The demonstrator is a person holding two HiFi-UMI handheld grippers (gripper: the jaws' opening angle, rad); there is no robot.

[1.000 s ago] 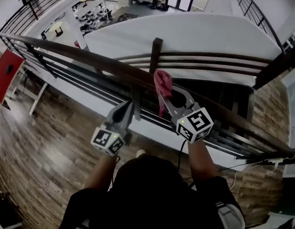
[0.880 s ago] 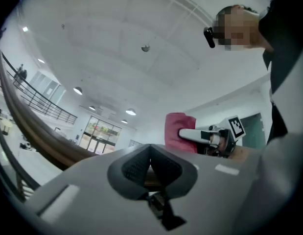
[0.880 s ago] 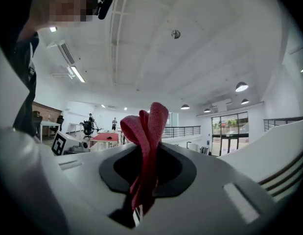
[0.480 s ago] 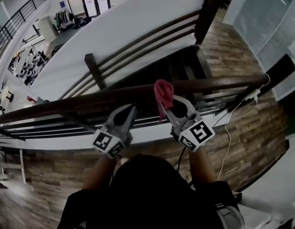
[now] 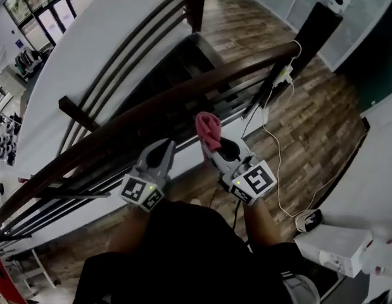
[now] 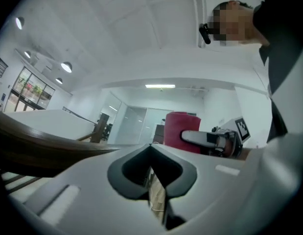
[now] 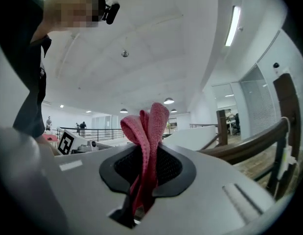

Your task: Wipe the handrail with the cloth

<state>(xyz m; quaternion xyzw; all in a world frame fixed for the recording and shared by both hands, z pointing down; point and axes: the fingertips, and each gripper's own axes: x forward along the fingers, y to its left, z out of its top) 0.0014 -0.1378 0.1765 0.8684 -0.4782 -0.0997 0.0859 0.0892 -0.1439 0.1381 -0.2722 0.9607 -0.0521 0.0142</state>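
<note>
A dark brown wooden handrail [image 5: 183, 100] runs across the head view from lower left to upper right, above horizontal metal bars. My right gripper [image 5: 210, 145] is shut on a pink cloth [image 5: 208, 130]; the cloth [image 7: 147, 131] sticks up in a fold past the closed jaws. It sits just on my side of the rail, apart from it. My left gripper [image 5: 159, 154] is shut with nothing in it, its tip close below the rail. In the left gripper view the handrail [image 6: 38, 148] passes on the left, and the pink cloth [image 6: 181, 131] shows on the right.
Beyond the rail a stairwell [image 5: 177, 62] drops away beside a white wall panel [image 5: 75, 56]. A white cable [image 5: 281, 163] trails over the wood floor to a plug block [image 5: 308, 219]. A dark post [image 5: 313, 30] stands at the rail's right end. White boxes [image 5: 347, 252] lie at lower right.
The head view has swung right along the rail: the end post, cable and floor have come into view. Both grippers keep the same pose near the rail, with the cloth still held.
</note>
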